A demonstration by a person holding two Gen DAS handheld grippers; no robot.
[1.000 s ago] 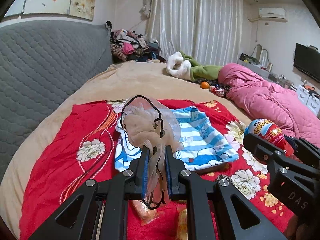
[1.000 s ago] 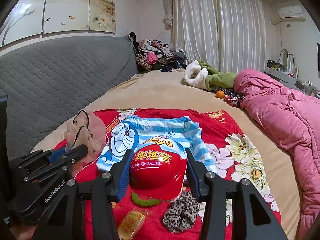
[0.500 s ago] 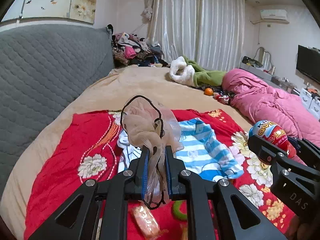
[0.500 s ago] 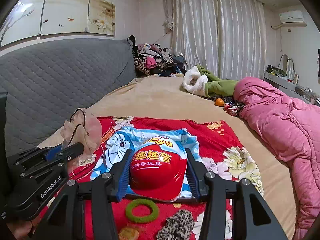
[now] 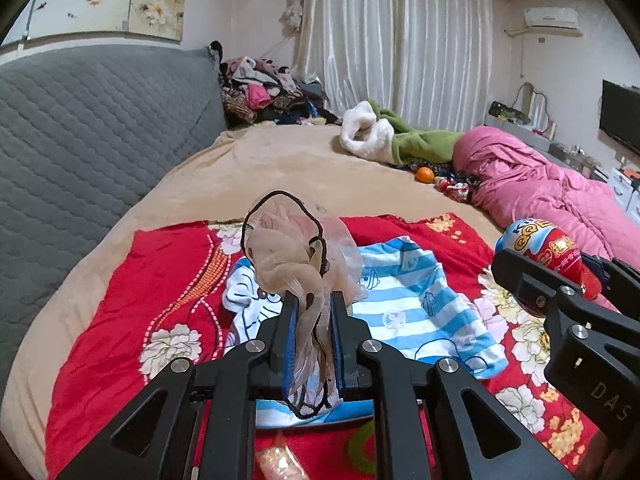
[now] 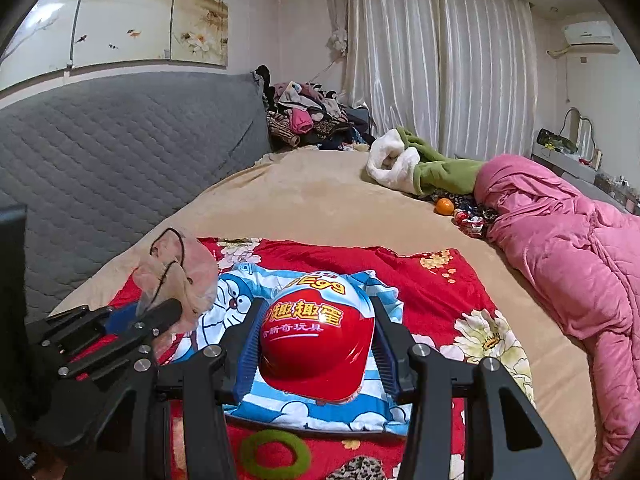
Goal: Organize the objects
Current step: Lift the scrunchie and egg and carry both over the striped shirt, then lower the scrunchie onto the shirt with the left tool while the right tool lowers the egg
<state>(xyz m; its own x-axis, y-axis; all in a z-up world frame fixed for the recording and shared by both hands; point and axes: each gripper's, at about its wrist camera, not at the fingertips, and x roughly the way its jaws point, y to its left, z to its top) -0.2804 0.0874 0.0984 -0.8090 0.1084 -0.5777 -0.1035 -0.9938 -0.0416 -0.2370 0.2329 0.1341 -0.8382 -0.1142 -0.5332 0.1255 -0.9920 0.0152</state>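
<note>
My left gripper is shut on a sheer beige hair net with black elastic trim and holds it above the bed; it also shows in the right wrist view. My right gripper is shut on a red and white toy egg, also seen in the left wrist view. Both hang over a blue striped Doraemon box lying on a red floral cloth.
A green hair ring, a leopard scrunchie and a snack packet lie on the cloth near me. A pink quilt, green and white garment, an orange, clothes pile and grey headboard surround the bed.
Both grippers have drawn back and risen with their loads. The Doraemon box now sits lower in both views and the green ring has come into sight.
</note>
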